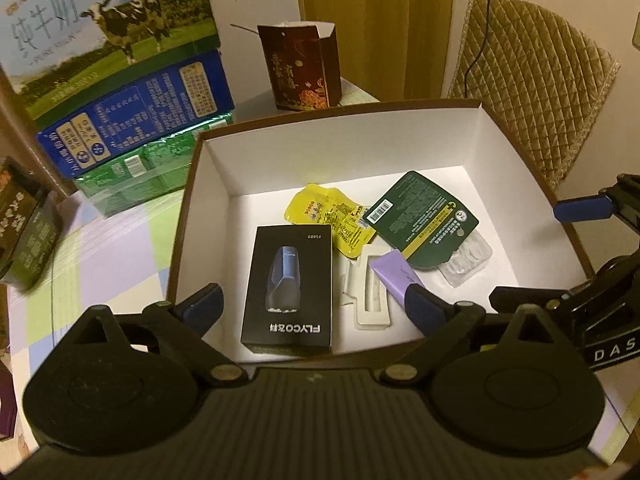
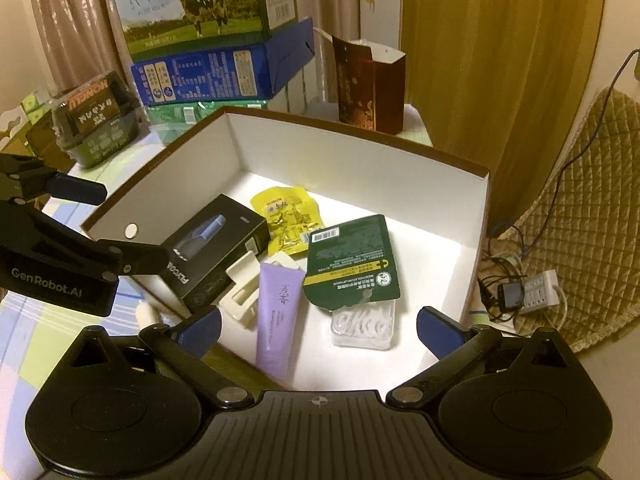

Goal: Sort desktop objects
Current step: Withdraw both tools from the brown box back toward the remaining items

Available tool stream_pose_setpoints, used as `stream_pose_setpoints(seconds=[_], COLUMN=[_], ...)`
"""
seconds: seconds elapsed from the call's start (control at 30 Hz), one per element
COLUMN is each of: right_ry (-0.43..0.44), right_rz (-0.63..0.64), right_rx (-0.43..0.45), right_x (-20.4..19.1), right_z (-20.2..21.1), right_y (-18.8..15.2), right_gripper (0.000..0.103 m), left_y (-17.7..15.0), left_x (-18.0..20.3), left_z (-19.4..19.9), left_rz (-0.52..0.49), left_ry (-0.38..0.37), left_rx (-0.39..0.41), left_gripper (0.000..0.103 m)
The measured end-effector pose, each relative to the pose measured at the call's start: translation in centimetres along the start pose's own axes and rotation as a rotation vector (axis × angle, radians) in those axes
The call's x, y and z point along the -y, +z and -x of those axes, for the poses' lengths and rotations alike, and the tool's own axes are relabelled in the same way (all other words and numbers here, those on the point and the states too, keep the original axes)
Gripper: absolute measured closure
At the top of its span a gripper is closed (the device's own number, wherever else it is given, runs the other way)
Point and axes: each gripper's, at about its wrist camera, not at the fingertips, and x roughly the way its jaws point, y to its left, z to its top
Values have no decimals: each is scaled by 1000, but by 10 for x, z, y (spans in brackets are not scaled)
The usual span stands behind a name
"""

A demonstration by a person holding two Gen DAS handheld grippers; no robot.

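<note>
Two grippers: both hover over an open box, each with jaws spread wide and nothing between them.
Left gripper: released; its blue-padded fingers frame the black carton from above without touching it.
Right gripper: released; it hangs above the near edge of the box, over the purple tube.
Box: white inside, brown rim, standing on a pastel checked tablecloth.
Black carton: printed with a shaver, lying in the box near its left wall.
Yellow packet: flat on the box floor, behind the carton.
Green card pack: beside the yellow packet, its clear plastic end toward the camera.
Purple tube: between carton and green pack, lying partly over a white plastic clip.
Behind the box: stacked milk cartons and a dark red paper bag.
</note>
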Motion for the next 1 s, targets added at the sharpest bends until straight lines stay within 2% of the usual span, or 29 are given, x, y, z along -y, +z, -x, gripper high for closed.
stream_pose_setpoints(seconds=[0.2, 0.37, 0.83, 1.0], right_ry=[8, 4, 42, 30], right_rz=[1, 23, 59, 49], right_rx=[23, 34, 66, 61], right_x=[-6, -15, -44, -53], right_z=[21, 36, 67, 71], right_y=[-7, -16, -52, -68], right_gripper=[2, 2, 2, 2], left_y=[-16, -33, -89, -111], left_x=[2, 5, -3, -10], left_z=[25, 47, 95, 108], left_rz=[48, 51, 126, 137], left_ry=[30, 76, 76, 86], left_rx=[24, 57, 76, 75], left_gripper=[6, 3, 1, 1])
